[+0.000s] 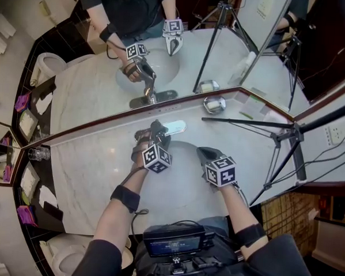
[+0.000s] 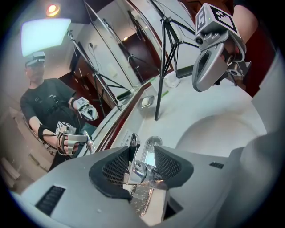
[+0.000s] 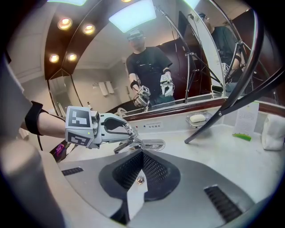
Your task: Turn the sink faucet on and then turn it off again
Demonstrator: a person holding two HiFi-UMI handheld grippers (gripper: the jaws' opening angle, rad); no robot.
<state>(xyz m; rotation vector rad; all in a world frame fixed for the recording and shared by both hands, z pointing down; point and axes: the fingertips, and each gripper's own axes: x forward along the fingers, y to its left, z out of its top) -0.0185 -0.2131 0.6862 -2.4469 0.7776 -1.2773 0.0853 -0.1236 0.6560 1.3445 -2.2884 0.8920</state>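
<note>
Jaws of the left gripper (image 2: 142, 152) clamp the stiff, slick chrome faucet lever (image 2: 132, 151), probably best held near its tip; the right gripper (image 3: 142, 153) has its jaws closed, empty.

Shows polished, mirror-bright chrome on the faucet (image 2: 136, 171) at lower centre. Shows smooth, glossy, pale veined stone on the countertop (image 1: 96, 153). Shows matt grey plastic on the left gripper (image 2: 140, 162) and right gripper (image 3: 142, 156), with black grid-textured pads (image 2: 116, 167).
</note>
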